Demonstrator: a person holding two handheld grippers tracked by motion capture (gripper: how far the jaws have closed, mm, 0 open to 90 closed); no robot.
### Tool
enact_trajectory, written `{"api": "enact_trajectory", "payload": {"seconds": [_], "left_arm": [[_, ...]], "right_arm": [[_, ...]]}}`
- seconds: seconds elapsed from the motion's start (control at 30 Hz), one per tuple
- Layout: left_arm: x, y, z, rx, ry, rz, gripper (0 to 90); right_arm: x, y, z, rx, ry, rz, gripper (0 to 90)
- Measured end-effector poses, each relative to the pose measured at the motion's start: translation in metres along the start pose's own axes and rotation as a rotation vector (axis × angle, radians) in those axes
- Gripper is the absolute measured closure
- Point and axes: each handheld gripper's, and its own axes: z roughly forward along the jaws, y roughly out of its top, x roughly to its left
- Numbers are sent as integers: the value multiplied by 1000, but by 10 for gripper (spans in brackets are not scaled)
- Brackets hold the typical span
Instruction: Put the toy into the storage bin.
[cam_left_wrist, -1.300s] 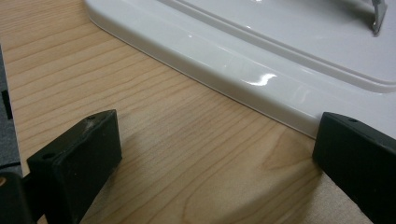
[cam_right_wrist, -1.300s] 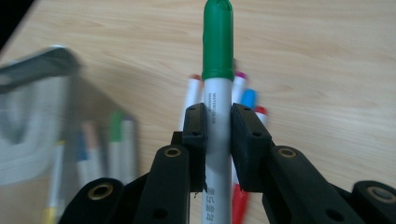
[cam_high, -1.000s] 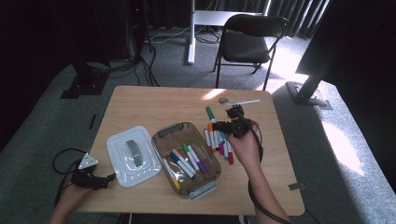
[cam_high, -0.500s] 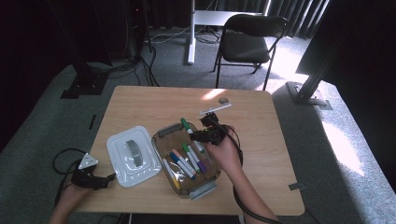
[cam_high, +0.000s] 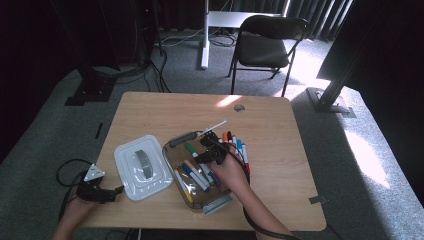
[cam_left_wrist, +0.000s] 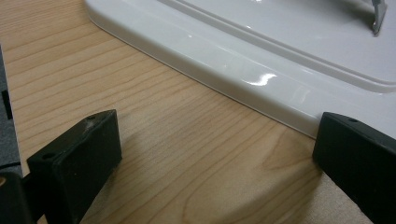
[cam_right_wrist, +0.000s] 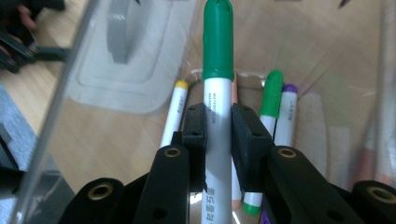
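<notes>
Right tongs (cam_right_wrist: 218, 128) clamped on green pen (cam_right_wrist: 217, 70) – over clear box (cam_high: 172, 150) near tabletop (cam_high: 280, 165) middle. Left tongs (cam_left_wrist: 215, 154) apart, by white lid (cam_left_wrist: 261, 51) – front-left corner.

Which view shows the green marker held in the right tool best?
The right gripper view: the green marker stands close up, clamped between the right tool pads, cap and barrel print sharp. The high view shows it small over the clear box. The left gripper view looks at the white lid instead.
</notes>
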Motion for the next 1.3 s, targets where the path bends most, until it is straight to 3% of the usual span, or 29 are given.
{"api": "enact_trajectory", "payload": {"seconds": [0.33, 0.37, 0.47, 0.7, 0.83, 0.93, 1.1, 1.27, 1.3], "left_arm": [[0, 0, 0, 2, -1, 2, 17], [0, 0, 0, 2, -1, 0, 17], [0, 0, 0, 2, -1, 0, 17], [0, 0, 0, 2, -1, 0, 17], [0, 0, 0, 2, -1, 0, 17], [0, 0, 0, 2, 0, 2, 17], [0, 0, 0, 1, 0, 1, 17], [0, 0, 0, 0, 0, 0, 17], [0, 0, 0, 0, 0, 0, 17]], "right_arm": [[5, 2, 26, 108, -101, -39, 768], [6, 3, 32, 139, -136, -51, 767], [7, 4, 38, 159, -168, -60, 767], [9, 6, 46, 198, -176, -81, 756], [9, 7, 43, 165, -183, -76, 724], [8, 7, 40, 168, -164, -82, 708], [5, 3, 15, 70, -121, -65, 655], [-8, -2, -20, -54, -69, -21, 571], [-8, -2, -20, -54, -69, -21, 571]]}}
